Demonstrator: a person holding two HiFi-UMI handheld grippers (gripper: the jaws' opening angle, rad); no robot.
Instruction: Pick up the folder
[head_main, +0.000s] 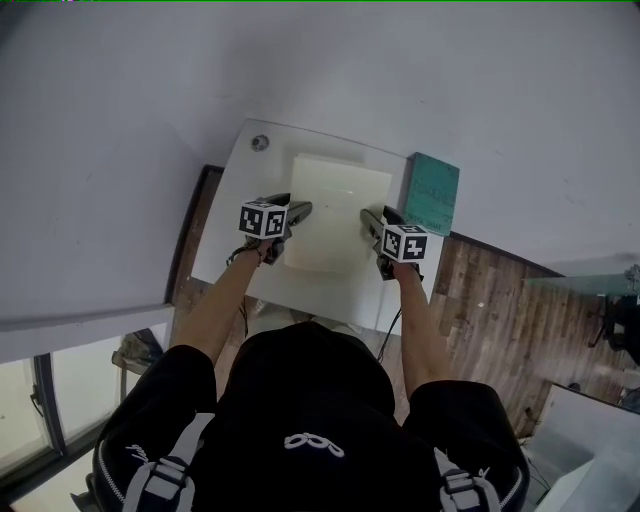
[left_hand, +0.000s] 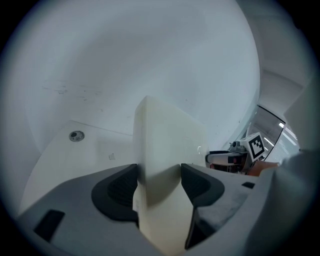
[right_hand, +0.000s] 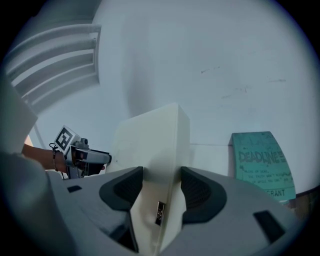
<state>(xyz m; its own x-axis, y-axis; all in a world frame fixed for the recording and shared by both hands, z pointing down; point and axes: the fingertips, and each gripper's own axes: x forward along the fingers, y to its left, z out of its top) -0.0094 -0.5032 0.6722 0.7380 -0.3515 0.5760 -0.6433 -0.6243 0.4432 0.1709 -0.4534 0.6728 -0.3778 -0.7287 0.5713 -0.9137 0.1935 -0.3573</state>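
Note:
A thick cream-white folder (head_main: 335, 208) hangs above the small white table (head_main: 232, 195), held between both grippers. My left gripper (head_main: 300, 212) is shut on its left edge; in the left gripper view the folder (left_hand: 167, 150) fills the gap between the dark pads (left_hand: 120, 187). My right gripper (head_main: 368, 219) is shut on its right edge, and in the right gripper view the folder (right_hand: 152, 145) sits pressed between both pads (right_hand: 200, 192). Each gripper shows in the other's view, the right gripper (left_hand: 222, 159) and the left gripper (right_hand: 97, 159).
A teal book (head_main: 432, 193) lies at the table's right edge; it shows too as a teal book (right_hand: 262, 162) printed "DEADLINE". A round cable hole (head_main: 260, 143) marks the table's far left corner. A white wall stands behind, wooden floor (head_main: 490, 310) to the right.

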